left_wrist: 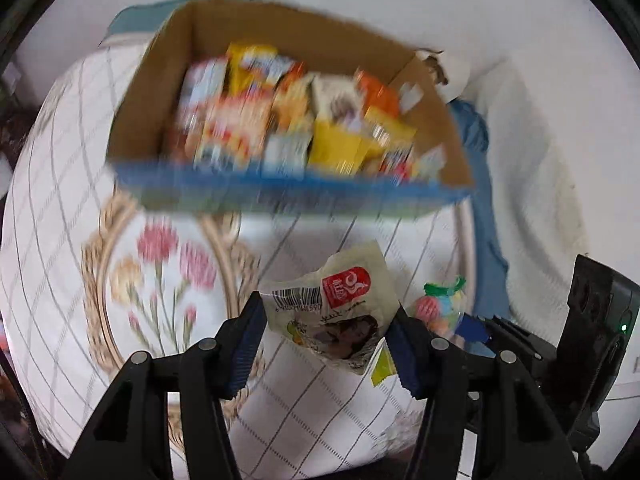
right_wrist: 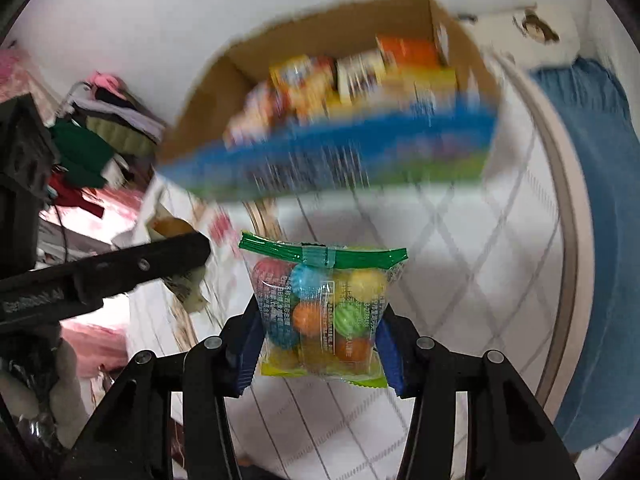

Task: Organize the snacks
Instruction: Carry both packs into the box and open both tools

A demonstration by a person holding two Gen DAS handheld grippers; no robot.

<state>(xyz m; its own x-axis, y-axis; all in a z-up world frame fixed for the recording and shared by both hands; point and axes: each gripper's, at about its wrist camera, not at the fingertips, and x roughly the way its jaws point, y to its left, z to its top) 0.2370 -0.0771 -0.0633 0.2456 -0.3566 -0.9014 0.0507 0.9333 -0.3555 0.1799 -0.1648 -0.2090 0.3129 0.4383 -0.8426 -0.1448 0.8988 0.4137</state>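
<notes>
My left gripper (left_wrist: 326,336) is shut on a white snack packet (left_wrist: 336,304) with a red label and a barcode, held above the tablecloth. My right gripper (right_wrist: 318,332) is shut on a clear bag of coloured gumballs (right_wrist: 324,308) with a green top strip; that bag also shows in the left wrist view (left_wrist: 440,304). Ahead of both stands an open cardboard box (left_wrist: 168,92) with a blue front, filled with several snack packets (left_wrist: 296,120). It also shows in the right wrist view (right_wrist: 224,92). Both views are motion blurred.
The box sits on a white checked tablecloth (left_wrist: 60,208) with a flower print (left_wrist: 168,264). A blue cloth (right_wrist: 600,240) hangs at the right edge. A pile of clothes and clutter (right_wrist: 92,148) lies to the left. A white wall stands behind.
</notes>
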